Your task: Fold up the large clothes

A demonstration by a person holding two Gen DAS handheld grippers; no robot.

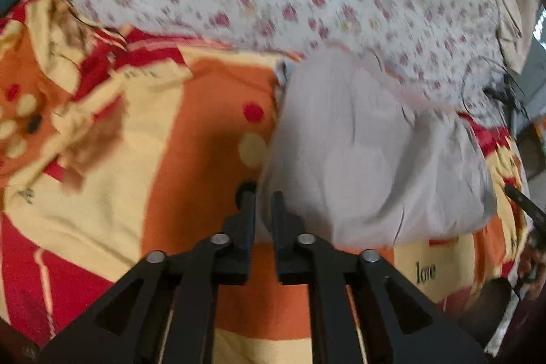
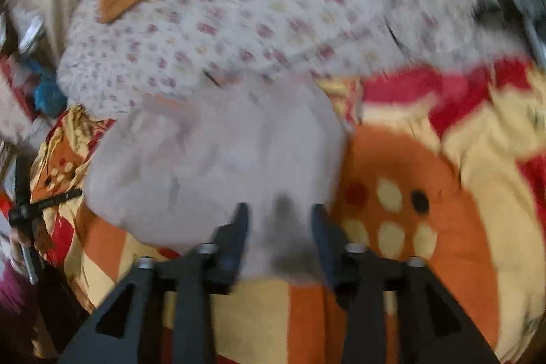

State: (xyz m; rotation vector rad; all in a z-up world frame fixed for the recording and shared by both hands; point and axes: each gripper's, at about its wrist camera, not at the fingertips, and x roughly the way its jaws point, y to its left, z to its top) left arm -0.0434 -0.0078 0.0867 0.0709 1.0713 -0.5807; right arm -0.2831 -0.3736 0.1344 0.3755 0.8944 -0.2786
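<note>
Grey garment lies bunched on the bed's orange-red quilt, centre-right in left view, and we see left gripper nearly closed at its left edge, grip unclear, right gripper open straddling its lower hem.
</note>
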